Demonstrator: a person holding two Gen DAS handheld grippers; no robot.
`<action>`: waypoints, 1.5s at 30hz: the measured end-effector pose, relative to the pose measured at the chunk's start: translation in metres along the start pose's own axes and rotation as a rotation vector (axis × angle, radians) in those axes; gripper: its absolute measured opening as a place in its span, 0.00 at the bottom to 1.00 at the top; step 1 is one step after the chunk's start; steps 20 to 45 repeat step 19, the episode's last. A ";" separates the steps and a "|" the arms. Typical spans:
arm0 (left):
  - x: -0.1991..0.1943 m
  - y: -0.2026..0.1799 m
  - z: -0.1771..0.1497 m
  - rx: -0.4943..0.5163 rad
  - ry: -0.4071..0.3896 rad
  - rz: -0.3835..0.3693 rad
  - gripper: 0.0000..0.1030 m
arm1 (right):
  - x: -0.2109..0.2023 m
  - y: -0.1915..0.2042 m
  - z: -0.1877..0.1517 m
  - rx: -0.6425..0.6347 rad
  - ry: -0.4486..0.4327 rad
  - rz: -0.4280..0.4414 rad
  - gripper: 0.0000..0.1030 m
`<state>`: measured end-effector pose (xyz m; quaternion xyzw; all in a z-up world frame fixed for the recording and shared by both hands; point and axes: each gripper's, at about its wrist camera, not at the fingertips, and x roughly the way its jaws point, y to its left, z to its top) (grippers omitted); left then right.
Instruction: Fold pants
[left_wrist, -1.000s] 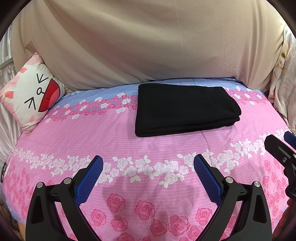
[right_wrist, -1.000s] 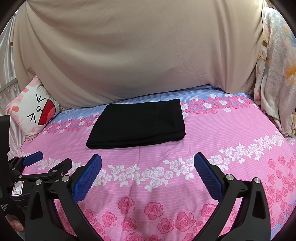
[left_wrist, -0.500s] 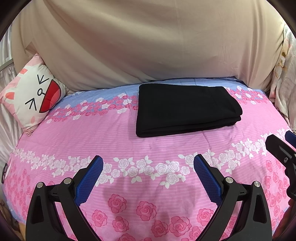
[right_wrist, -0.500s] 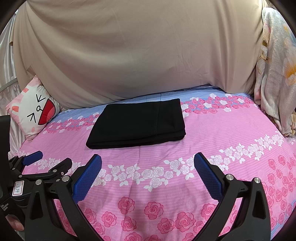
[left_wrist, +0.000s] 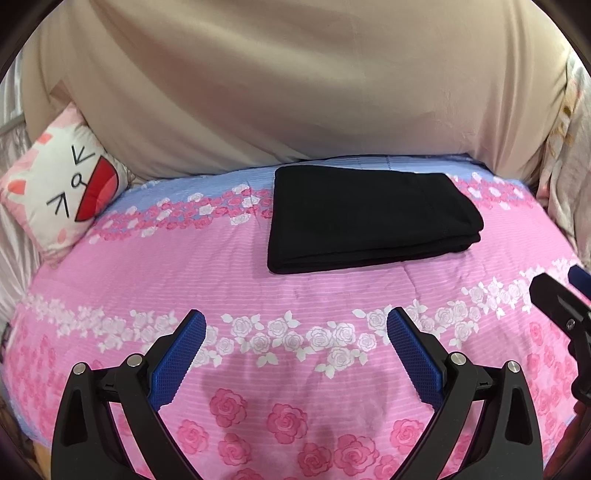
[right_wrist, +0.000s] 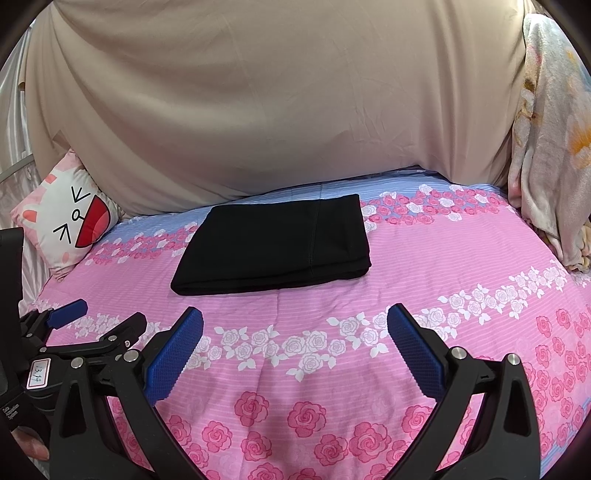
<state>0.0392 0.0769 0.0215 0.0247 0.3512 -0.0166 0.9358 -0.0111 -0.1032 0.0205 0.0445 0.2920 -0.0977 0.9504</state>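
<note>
On the pink bedspread (left_wrist: 184, 266), toward its far side, the black pants (left_wrist: 365, 218) lie folded in a neat stack; folding looks finished. The left gripper (left_wrist: 295, 354) and right gripper (right_wrist: 295, 350) hover near, spread wide, empty.

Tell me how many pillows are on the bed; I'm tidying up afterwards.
1. A cat-face pillow leans at the far left corner of the bed, left of the folded black pants. More could be hidden under the beige sheet behind.

Folded black pants (right_wrist: 273, 243) lie flat beyond the spread, empty right gripper (right_wrist: 295, 325).
</note>
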 end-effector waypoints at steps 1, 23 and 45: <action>0.002 0.001 -0.001 -0.017 0.004 -0.013 0.95 | 0.001 0.000 -0.001 0.001 0.002 -0.001 0.95; 0.010 -0.004 -0.004 0.056 0.002 0.031 0.95 | 0.005 -0.007 -0.002 0.010 0.013 -0.008 0.95; 0.010 -0.004 -0.004 0.056 0.002 0.031 0.95 | 0.005 -0.007 -0.002 0.010 0.013 -0.008 0.95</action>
